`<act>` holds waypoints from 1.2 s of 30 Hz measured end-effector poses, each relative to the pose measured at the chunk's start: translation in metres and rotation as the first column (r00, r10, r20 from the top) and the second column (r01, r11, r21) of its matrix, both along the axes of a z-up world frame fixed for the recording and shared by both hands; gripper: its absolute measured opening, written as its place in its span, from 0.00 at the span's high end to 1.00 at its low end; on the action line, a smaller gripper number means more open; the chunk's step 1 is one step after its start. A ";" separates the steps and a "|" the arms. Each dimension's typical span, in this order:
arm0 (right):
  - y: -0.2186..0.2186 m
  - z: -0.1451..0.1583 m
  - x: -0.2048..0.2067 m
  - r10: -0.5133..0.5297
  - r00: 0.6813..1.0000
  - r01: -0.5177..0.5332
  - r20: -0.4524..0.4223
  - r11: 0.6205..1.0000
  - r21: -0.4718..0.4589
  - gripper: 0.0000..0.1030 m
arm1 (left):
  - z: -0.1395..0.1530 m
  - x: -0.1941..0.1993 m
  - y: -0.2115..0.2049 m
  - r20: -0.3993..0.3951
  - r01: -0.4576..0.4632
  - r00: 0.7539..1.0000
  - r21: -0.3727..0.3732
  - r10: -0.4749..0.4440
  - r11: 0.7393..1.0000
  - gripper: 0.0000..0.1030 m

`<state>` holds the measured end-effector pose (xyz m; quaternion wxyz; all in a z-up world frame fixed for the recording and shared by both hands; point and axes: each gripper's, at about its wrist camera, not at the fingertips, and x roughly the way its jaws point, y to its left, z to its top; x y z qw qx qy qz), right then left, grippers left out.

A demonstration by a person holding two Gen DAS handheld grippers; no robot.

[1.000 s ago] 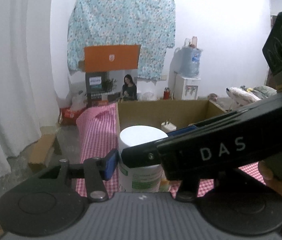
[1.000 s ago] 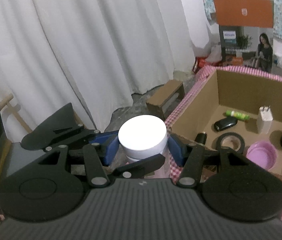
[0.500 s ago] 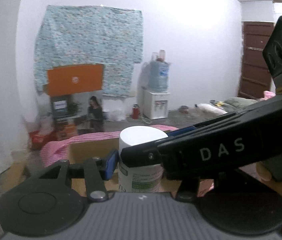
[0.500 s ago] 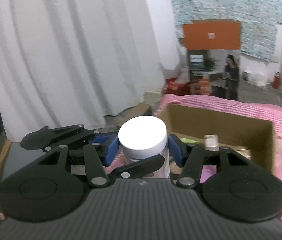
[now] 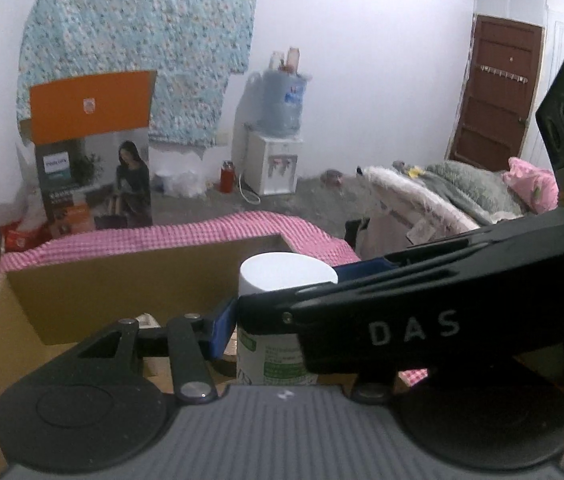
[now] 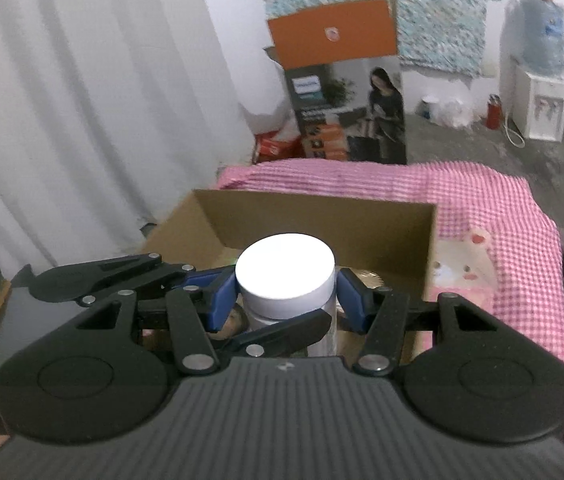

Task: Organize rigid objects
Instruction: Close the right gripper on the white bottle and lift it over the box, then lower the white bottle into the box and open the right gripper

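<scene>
Jar (image 6: 285, 280) with white lid and green-printed label (image 5: 278, 364) sits upright between both claws, held above the open cardboard box (image 6: 321, 216).

Right gripper (image 6: 286, 294): blue pads (image 6: 224, 298) narrowed onto the jar, one on each side just under the lid. Both look to be touching it, so it's gripping the jar. Gap equals jar width, nowhere near full opening.

Left gripper (image 5: 282, 312): its left blue pad (image 5: 222, 326) is pressed against the jar's side below the lid. Its other finger is hidden behind the right gripper's black body, marked "DAS", which crosses the left wrist view from the right. A blue pad (image 5: 365, 270) shows beside the lid on that side, but I can't tell whose it is. In the right wrist view the left gripper's black linkage (image 6: 282, 330) reaches in from the left and passes under the jar in front. So: contact on one side confirmed; clamped or not, can't tell.

Box stands on a pink checked cloth (image 6: 501, 208). Box contents mostly blocked by jar and grippers; only blurred bits visible.

Behind: orange-topped carton (image 6: 345, 80) with a woman's photo, floral fabric (image 5: 142, 40) on the wall, white curtain (image 6: 82, 100) at left, water dispenser (image 5: 278, 140), brown door (image 5: 493, 88), bedding (image 5: 461, 192) at right.
</scene>
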<state>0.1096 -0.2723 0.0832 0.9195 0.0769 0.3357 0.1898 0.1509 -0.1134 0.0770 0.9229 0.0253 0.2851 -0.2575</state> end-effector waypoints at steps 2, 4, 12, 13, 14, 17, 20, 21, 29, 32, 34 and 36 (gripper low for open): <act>-0.008 -0.012 0.008 -0.010 1.000 0.010 -0.014 1.000 0.000 0.48 | -0.008 0.007 -0.009 -0.014 0.005 1.000 0.009 -0.005 1.000 0.47; -0.016 -0.023 0.017 -0.014 1.000 0.014 -0.026 1.000 0.002 0.48 | -0.014 0.015 -0.015 -0.027 0.003 1.000 0.017 -0.002 1.000 0.47; -0.028 -0.055 0.057 -0.006 0.998 0.007 -0.067 1.000 0.013 0.48 | -0.033 0.037 -0.026 -0.070 -0.006 0.998 0.046 0.009 0.999 0.48; -0.025 -0.057 0.063 -0.005 0.998 0.006 -0.070 1.000 0.010 0.48 | -0.034 0.038 -0.027 -0.074 -0.006 0.997 0.050 0.010 0.999 0.47; -0.025 -0.060 0.065 -0.002 0.997 0.003 -0.073 1.000 0.007 0.48 | -0.036 0.039 -0.027 -0.078 -0.006 0.997 0.055 0.010 0.998 0.47; -0.022 -0.062 0.070 0.010 0.998 -0.011 -0.060 1.000 -0.020 0.48 | -0.038 0.041 -0.026 -0.094 0.003 0.996 0.053 0.002 0.999 0.44; -0.018 -0.062 0.072 0.020 0.998 -0.022 -0.052 0.999 -0.042 0.47 | -0.040 0.042 -0.025 -0.109 0.004 0.994 0.041 0.001 0.999 0.38; -0.017 -0.063 0.072 0.021 0.999 -0.023 -0.050 0.999 -0.046 0.47 | -0.040 0.041 -0.025 -0.110 0.008 0.994 0.039 -0.004 0.999 0.37; -0.014 -0.058 0.065 0.017 0.999 -0.018 -0.034 0.999 -0.041 0.41 | -0.034 0.032 -0.027 -0.091 0.013 0.996 0.053 -0.008 0.999 0.25; -0.019 -0.052 0.059 -0.003 1.000 0.003 -0.010 1.000 -0.006 0.37 | -0.028 0.024 -0.023 -0.076 0.021 0.997 0.033 -0.018 0.999 0.16; -0.022 -0.045 0.050 -0.023 1.000 0.022 0.008 0.999 0.026 0.32 | -0.023 0.017 -0.019 -0.066 0.026 0.998 0.002 -0.026 1.000 0.13; -0.025 -0.038 0.040 -0.039 0.999 0.037 0.033 0.997 0.067 0.28 | -0.015 0.009 -0.015 -0.049 0.031 0.998 -0.020 -0.032 0.999 0.11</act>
